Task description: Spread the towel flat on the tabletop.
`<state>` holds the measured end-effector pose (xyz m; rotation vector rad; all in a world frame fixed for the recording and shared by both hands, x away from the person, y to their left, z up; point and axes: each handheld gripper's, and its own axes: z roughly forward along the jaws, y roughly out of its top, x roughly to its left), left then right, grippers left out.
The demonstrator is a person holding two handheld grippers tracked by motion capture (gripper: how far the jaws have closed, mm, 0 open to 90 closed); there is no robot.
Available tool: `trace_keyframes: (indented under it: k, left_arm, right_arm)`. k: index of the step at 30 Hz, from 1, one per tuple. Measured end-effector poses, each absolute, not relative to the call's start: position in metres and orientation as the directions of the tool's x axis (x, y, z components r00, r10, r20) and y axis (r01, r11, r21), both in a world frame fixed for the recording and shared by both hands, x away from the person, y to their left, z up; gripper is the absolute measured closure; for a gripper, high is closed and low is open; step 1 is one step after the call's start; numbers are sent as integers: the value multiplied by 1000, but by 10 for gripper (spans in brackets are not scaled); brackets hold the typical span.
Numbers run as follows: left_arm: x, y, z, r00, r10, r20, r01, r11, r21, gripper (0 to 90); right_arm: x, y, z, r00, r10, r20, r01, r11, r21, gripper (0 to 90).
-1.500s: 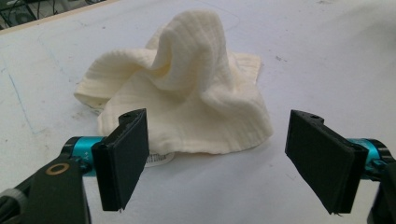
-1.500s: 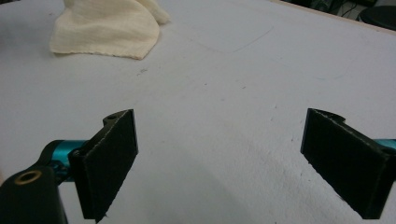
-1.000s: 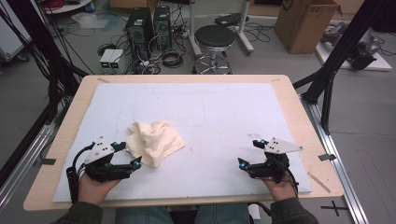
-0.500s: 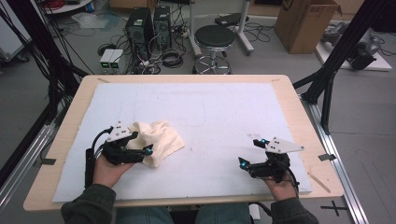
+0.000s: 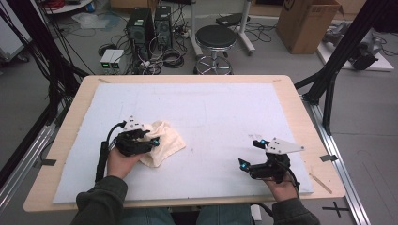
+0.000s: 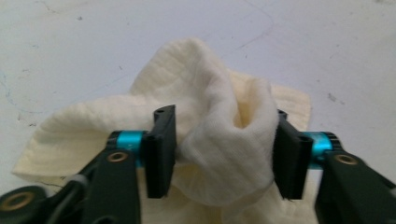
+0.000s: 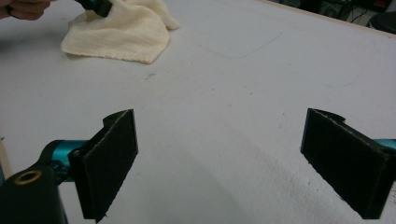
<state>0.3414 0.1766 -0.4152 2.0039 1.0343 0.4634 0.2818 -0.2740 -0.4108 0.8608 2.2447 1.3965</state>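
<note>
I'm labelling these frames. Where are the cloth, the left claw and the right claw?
cloth [image 5: 166, 140]: high view, its flat right part.
left claw [image 6: 224, 149]: left gripper view, midway between fingertips.
right claw [image 7: 219, 161]: right gripper view, midway between fingertips.

- One cream cloth [image 5: 164, 140], bunched between the left gripper's [image 6: 224, 154] jaws;
- two grippers, the right gripper [image 5: 253, 153] well apart;
- one white mat [image 5: 225, 112] beneath both

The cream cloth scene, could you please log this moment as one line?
left hand-held gripper: jaws around a fold of crumpled cream cloth | right hand-held gripper: open, apart | white mat
</note>
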Motion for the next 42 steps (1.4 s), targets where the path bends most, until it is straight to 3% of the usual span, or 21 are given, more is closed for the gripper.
trace_keyframes:
  k: [6, 15, 42]
  left_arm:
    - [348, 175, -424, 596, 802, -37, 534, -361, 764, 693]
    - [353, 175, -428, 600, 799, -44, 546, -369, 752, 805]
    - [335, 156, -386, 669, 743, 8, 417, -383, 824, 827]
  right_arm:
    - [283, -273, -411, -757, 653, 10, 302, 336, 892, 103]
    - [282, -271, -411, -762, 647, 8, 297, 340, 892, 103]
    - [280, -272, -410, -761, 648, 5, 292, 337, 895, 103]
